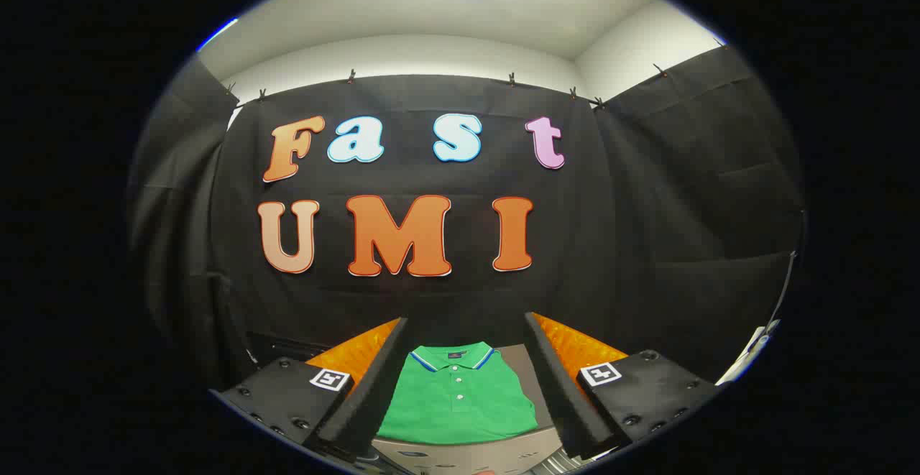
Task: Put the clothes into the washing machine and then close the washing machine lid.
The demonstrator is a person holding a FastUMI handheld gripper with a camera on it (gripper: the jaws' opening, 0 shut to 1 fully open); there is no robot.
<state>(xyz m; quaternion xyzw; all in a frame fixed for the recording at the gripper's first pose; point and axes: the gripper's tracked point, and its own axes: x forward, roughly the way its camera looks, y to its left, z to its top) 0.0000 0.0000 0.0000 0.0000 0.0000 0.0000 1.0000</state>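
Handheld two-finger gripper (466,378) poised with jaws spread wide and gripping nothing, fingers (374,396) flanking but not touching folded green knit polo shirt (460,403). Lies just ahead and slightly below, squarely between the fingers, blue-and-white striped collar toward the far side, button placket running straight along the line of approach. Rests flat on pale grey-beige tabletop (528,367). Needs, by the look of it, a straight forward-and-down reach. Small neck tag inside collar too tiny to read; square black-and-white coded markers (330,379) on gripper body, no legible words.
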